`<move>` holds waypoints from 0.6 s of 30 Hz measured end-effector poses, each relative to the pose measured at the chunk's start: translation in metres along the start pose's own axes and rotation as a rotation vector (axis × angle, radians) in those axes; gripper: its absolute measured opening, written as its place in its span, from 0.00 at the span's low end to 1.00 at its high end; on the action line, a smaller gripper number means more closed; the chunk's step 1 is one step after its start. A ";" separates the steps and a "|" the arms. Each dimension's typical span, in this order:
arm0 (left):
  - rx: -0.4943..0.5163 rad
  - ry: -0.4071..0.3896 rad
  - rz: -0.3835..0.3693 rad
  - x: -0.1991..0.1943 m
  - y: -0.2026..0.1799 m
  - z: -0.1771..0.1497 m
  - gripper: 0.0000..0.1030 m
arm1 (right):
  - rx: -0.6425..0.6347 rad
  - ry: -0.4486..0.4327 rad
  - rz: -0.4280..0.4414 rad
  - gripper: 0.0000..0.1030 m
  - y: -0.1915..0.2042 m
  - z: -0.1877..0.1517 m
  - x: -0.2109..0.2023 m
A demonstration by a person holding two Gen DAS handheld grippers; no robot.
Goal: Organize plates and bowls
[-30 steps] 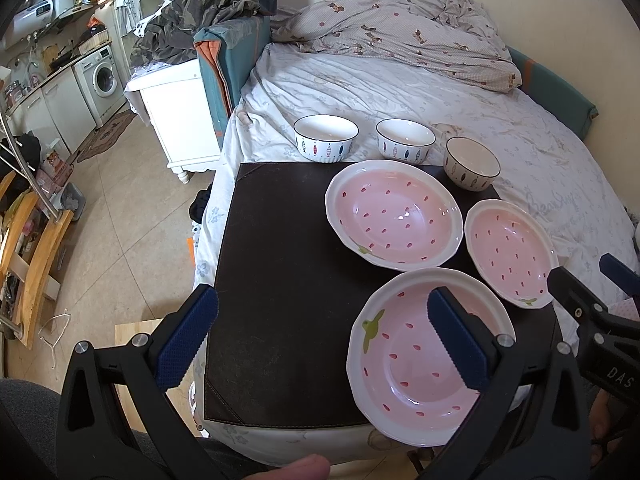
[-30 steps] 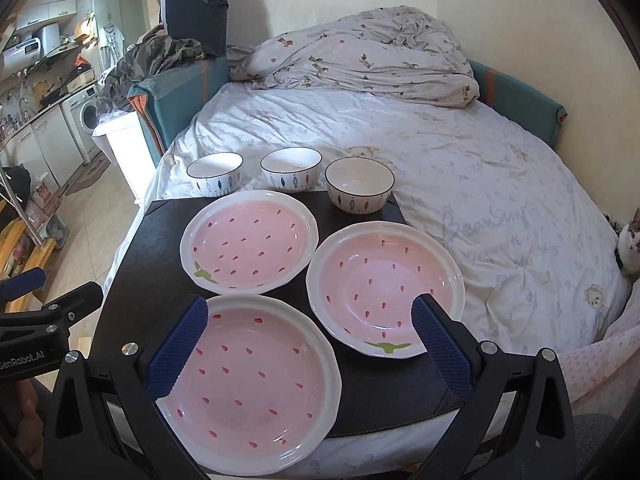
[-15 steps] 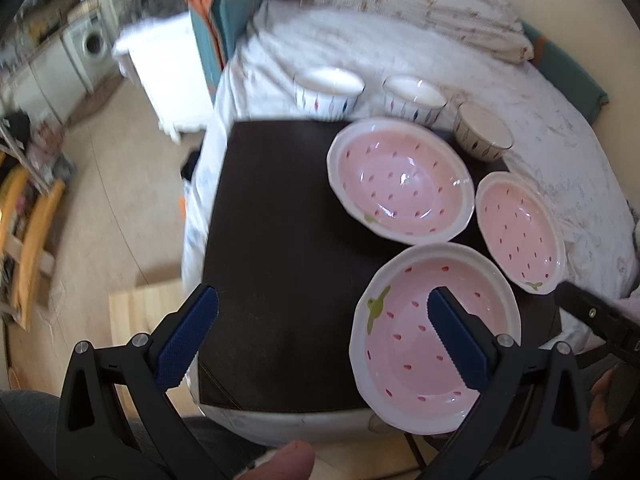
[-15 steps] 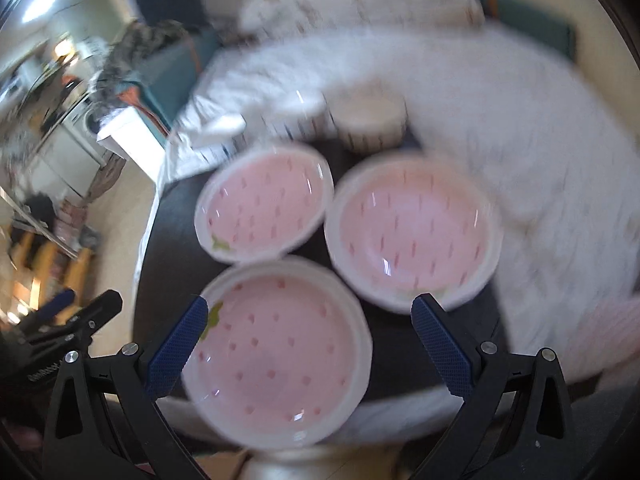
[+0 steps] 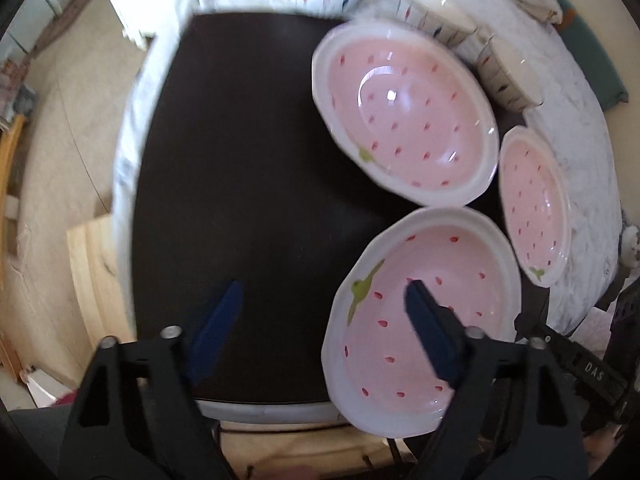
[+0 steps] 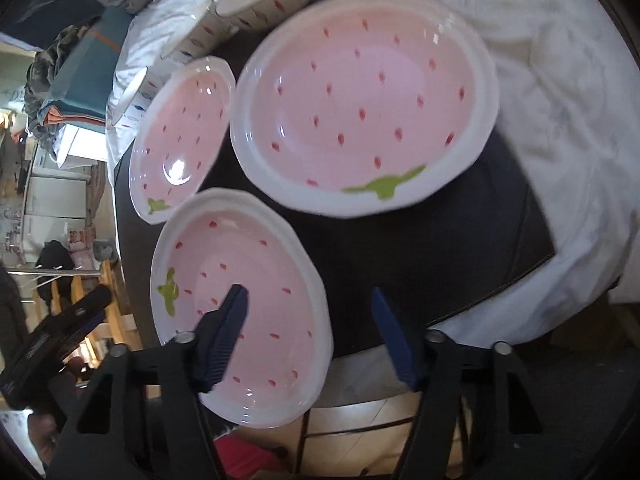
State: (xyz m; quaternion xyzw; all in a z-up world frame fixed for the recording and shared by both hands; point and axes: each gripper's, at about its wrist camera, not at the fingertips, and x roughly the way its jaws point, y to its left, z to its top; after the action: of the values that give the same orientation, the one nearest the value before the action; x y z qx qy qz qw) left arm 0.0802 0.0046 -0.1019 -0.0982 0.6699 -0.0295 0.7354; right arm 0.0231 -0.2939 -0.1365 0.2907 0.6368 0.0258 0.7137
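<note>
Three pink plates lie on a dark mat spread over a bed. In the left wrist view the near plate sits at 5 o'clock, the far plate at 1 o'clock, and the side plate at 3 o'clock. The bowls line the mat's far edge at 12 to 2 o'clock, blurred.

The left gripper points steeply down, jaws closing, straddling the near plate's left rim: one pad over the plate, one over the mat, neither pressing.

The right gripper is likewise closing across the same plate's right rim at 6 o'clock, its left pad over the plate, nothing gripped.
</note>
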 end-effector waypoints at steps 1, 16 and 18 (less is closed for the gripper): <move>-0.007 0.021 -0.003 0.008 0.001 0.000 0.67 | -0.005 0.004 0.000 0.57 0.001 0.000 0.002; 0.049 0.065 -0.039 0.048 -0.025 -0.006 0.40 | -0.061 0.073 -0.021 0.31 0.006 -0.005 0.033; 0.054 0.062 -0.040 0.048 -0.028 -0.007 0.38 | -0.064 0.068 -0.025 0.31 0.006 -0.006 0.033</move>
State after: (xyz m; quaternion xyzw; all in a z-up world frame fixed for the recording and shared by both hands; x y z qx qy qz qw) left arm 0.0806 -0.0317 -0.1446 -0.0909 0.6890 -0.0652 0.7160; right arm 0.0256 -0.2731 -0.1631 0.2588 0.6632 0.0471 0.7007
